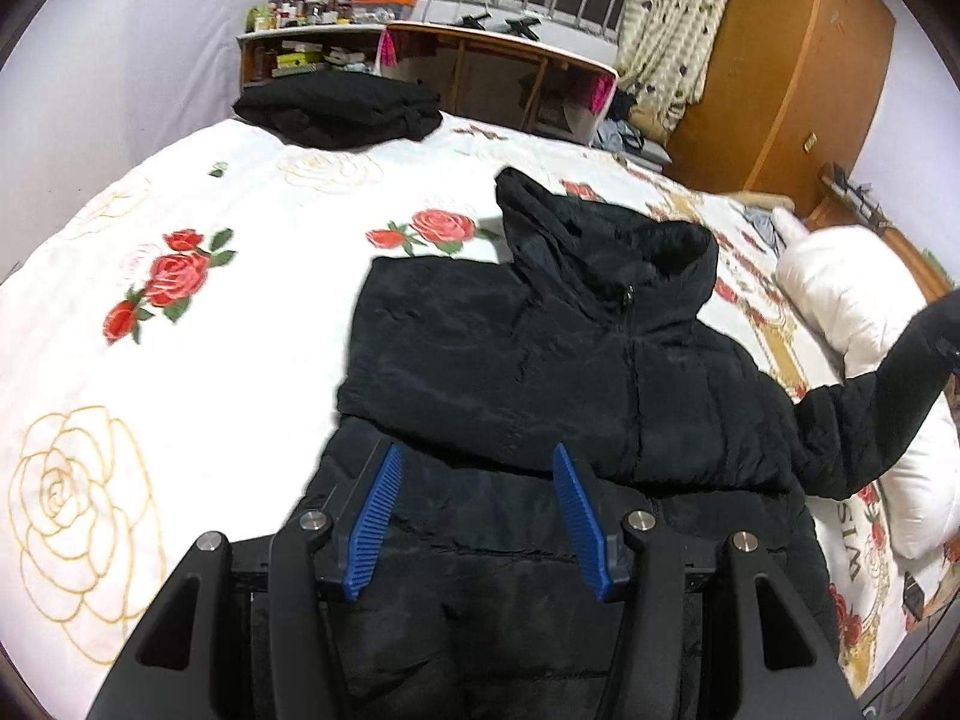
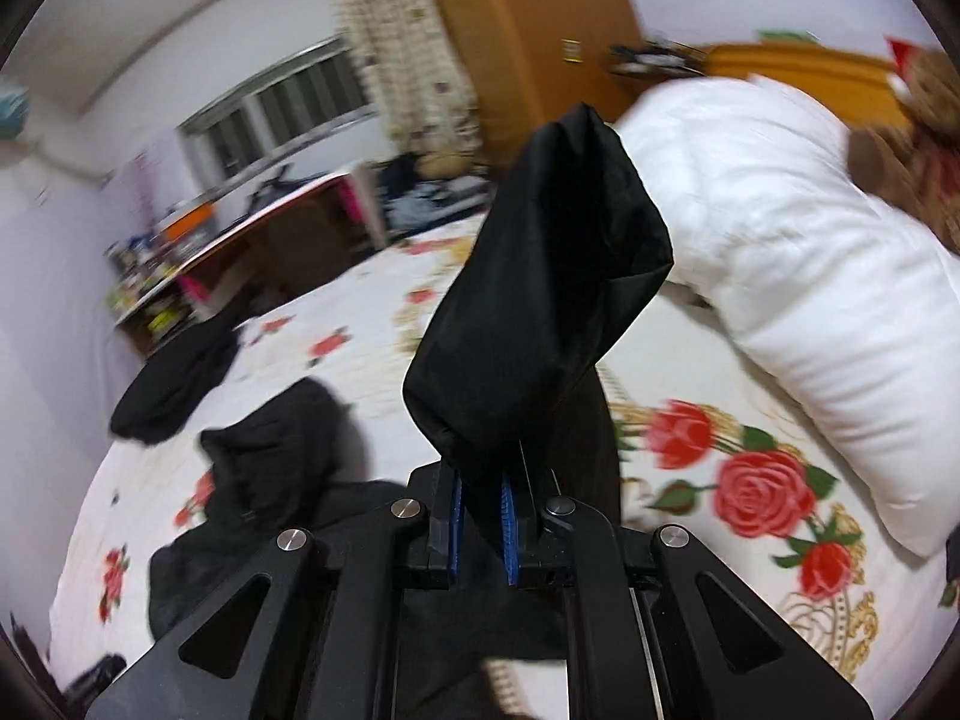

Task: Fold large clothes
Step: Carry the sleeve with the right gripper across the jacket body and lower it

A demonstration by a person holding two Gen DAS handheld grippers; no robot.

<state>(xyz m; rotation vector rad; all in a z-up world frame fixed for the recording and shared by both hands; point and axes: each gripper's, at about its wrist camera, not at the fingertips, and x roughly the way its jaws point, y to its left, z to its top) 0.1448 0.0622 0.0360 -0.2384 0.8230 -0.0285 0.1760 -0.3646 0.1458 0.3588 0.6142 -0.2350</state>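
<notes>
A black hooded padded jacket [image 1: 540, 360] lies on the rose-print bedsheet [image 1: 180, 276], one sleeve folded across its chest. My left gripper [image 1: 477, 462] is open and empty, its blue pads just above the jacket's lower body. My right gripper [image 2: 480, 492] is shut on the jacket's other sleeve cuff [image 2: 540, 276] and holds it lifted above the bed; that raised sleeve shows at the right edge of the left wrist view [image 1: 870, 396]. The jacket's body [image 2: 276, 450] lies to the left in the right wrist view.
A folded black garment [image 1: 336, 108] lies at the far end of the bed. A white quilt [image 2: 810, 276] is bunched on the right side. A desk with shelves [image 1: 480, 60], a curtain and a wooden wardrobe [image 1: 780, 72] stand beyond the bed.
</notes>
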